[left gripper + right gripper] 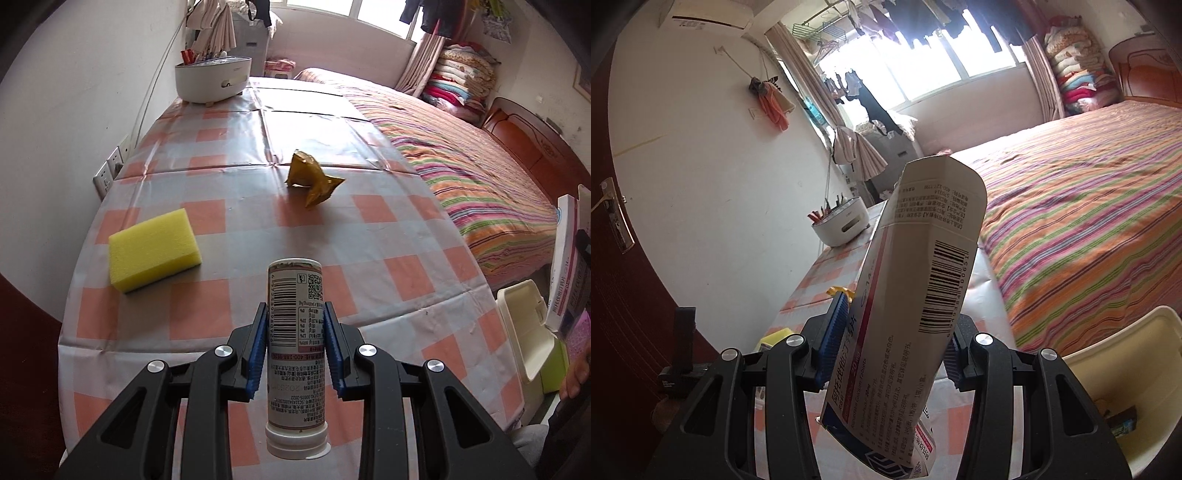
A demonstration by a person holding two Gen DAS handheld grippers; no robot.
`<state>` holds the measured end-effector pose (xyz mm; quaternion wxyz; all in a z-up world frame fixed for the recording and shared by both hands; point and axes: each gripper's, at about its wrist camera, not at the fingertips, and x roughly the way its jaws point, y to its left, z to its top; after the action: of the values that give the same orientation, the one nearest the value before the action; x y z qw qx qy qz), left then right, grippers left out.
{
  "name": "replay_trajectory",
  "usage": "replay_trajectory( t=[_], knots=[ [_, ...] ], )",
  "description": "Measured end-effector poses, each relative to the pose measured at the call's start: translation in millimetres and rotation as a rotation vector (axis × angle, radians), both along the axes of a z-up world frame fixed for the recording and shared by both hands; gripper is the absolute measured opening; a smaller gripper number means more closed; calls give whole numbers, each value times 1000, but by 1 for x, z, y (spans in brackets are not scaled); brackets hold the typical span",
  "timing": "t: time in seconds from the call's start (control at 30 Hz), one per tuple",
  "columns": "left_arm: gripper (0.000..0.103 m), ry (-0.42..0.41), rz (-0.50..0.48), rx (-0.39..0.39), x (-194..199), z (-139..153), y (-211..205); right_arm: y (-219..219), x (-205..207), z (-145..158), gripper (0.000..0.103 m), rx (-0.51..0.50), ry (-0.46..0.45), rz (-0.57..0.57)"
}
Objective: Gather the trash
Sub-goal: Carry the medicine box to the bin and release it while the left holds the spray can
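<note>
Both hands full of trash

Left gripper (pixel 295 347) fingers clamp the stiff, light white plastic tablet tube (pixel 295 354) mid-body; right gripper (pixel 892 341) fingers pinch the crushable white cardboard medicine box (pixel 912 314).

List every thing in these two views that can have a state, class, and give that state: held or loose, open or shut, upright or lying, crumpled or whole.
left gripper: shut on the bottle
bottle: capped, held
right gripper: shut on the medicine box
medicine box: held, its end flaps open
yellow wrapper: crumpled, loose on the table
sponge: lying flat, untouched
trash bin: lid open
</note>
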<state>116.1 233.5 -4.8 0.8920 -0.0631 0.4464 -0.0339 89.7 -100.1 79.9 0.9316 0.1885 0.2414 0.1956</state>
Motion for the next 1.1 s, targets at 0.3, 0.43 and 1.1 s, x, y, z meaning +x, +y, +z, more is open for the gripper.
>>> replay_trajectory(
  t=[0.3,0.43,1.1],
  knots=[
    [28,-48,-47,-8,-4,14,-33,-60,-30,1,46,-169,-79,-215],
    [28,-55,-77,-6,-3,17,-48,-73,-39,-3,47,-222,-90,-280],
    [28,-52,-157,11,0,13,-83,-82,-48,-2,65,-323,-118,-436]
  ],
)
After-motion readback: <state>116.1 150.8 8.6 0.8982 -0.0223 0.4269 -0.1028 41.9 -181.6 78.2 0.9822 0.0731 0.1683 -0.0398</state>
